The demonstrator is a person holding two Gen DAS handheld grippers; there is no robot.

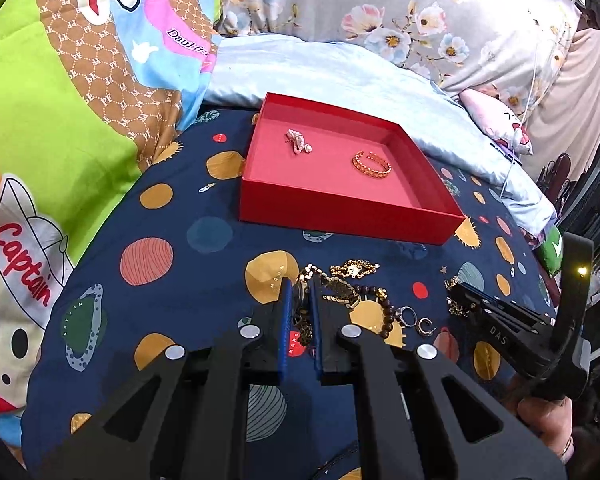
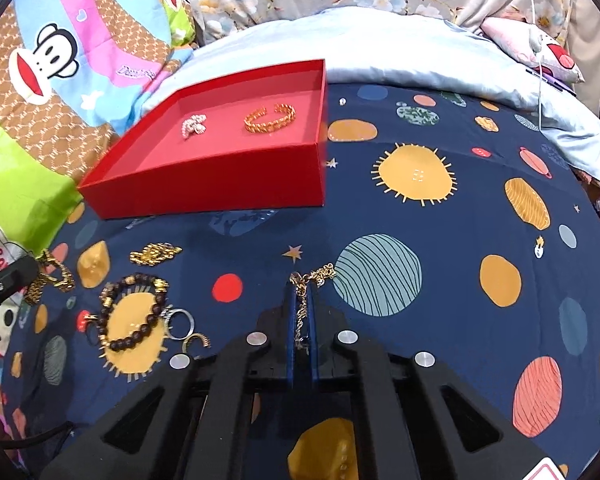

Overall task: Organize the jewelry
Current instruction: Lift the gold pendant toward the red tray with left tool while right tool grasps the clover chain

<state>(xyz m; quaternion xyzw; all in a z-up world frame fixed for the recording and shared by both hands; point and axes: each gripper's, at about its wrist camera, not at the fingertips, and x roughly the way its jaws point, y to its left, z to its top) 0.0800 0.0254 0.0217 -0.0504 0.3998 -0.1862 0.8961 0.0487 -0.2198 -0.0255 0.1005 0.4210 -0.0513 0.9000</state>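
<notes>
Left gripper (image 1: 300, 304) fingers are covering most of the gold chain (image 1: 320, 276) between them; grip contact itself is not showing. In the right wrist view, the left gripper (image 2: 4, 280) is getting cut off by the left edge, jaws out of view. Right gripper (image 2: 302, 308) is hiding the near end of a thin gold chain (image 2: 318, 274) between its blue pads (image 2: 290, 320). Small rings (image 1: 414, 320) near the beaded bracelet (image 1: 384, 308) are too small to tell apart. Pearl piece (image 2: 194, 125) in the red box (image 2: 204, 184) is too small to identify. Box's near wall is blocking the floor strip behind it. Right hand (image 1: 548, 420) is running off the frame's right edge.
</notes>
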